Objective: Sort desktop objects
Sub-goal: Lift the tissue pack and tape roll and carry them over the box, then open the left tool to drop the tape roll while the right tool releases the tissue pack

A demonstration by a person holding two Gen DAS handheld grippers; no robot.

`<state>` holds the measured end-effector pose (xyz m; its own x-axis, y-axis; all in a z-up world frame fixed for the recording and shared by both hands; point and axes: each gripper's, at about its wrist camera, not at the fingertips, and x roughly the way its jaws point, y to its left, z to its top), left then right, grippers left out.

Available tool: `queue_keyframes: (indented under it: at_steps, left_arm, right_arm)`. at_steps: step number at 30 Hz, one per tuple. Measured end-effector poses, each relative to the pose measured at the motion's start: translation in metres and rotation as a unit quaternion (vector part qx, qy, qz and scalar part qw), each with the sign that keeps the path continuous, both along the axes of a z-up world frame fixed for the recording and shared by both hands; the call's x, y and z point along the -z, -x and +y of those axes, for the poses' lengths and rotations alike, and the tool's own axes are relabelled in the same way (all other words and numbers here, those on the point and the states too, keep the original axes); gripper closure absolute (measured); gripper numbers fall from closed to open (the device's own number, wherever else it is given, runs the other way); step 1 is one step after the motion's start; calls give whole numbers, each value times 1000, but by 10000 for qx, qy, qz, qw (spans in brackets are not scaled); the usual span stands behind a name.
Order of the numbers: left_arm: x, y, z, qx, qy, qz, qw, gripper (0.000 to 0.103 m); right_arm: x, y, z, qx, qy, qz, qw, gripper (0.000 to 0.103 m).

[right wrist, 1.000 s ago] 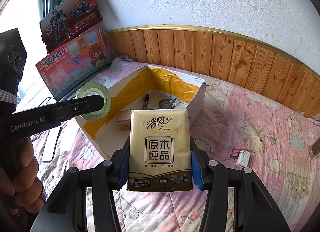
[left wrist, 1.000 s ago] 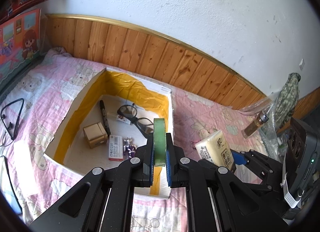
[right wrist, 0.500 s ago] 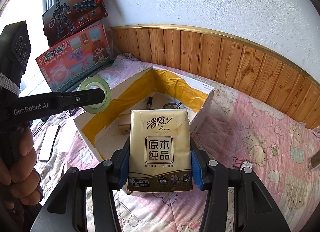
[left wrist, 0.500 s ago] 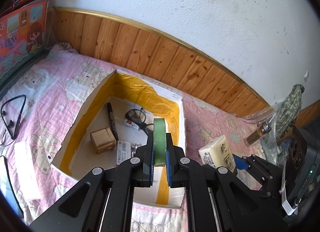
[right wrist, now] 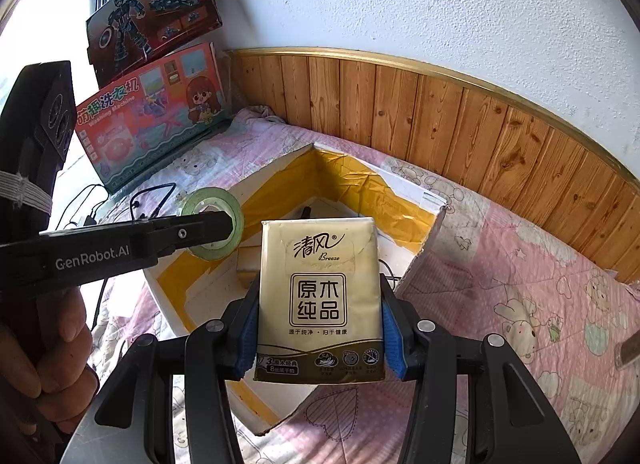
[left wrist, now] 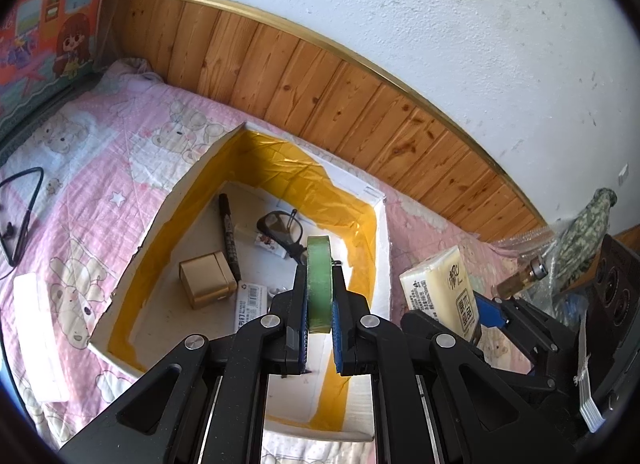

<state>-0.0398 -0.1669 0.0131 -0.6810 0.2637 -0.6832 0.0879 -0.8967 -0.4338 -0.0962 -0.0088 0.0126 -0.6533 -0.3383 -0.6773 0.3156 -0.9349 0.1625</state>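
Over the open white box (left wrist: 382,232) with its yellow-taped inner walls, both loads now hang closer than a second ago. Left gripper (left wrist: 319,300) clenched on a roll of green tape (left wrist: 319,276), held on edge between the blue pads, roughly above the box's near right part. Right gripper (right wrist: 320,328) grasping a gold pack of tissues (right wrist: 320,296) by its two sides, label facing the camera, just short of the box's near wall in the right wrist view. Already inside on the box floor: a black marker (left wrist: 228,236), a pair of black-framed glasses (left wrist: 280,225), a small gold box (left wrist: 206,278) and a white barcoded carton (left wrist: 250,300), all lying apart from the tape roll overhead. Compared with a second ago, box larger and more central in the left wrist view, more of its floor in sight, so the left gripper has closed in and tipped a little; in the right wrist view, box drawn nearer and the tape roll shifted right, toward the tissues. Grip on both items unchanged throughout. Judged from this: carry phase nearly finished, release into the box likely next, tape probably first since already above the opening. Worth watching: tape roll landing on the glasses, and the two grippers crowding each other over the near right corner.
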Motion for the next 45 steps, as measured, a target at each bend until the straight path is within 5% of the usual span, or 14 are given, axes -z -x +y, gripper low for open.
queue_keyframes:
  at_steps: [28, 45]
  left_arm:
    - [59, 24, -3, 160, -173, -1016, 9945, 94]
    - [83, 22, -10, -33, -799, -1564, 9844, 94]
  right_arm:
    - [25, 99, -20, -141, 215, -593, 9979, 51]
    - [46, 161, -53, -247, 141, -1229, 9920, 51]
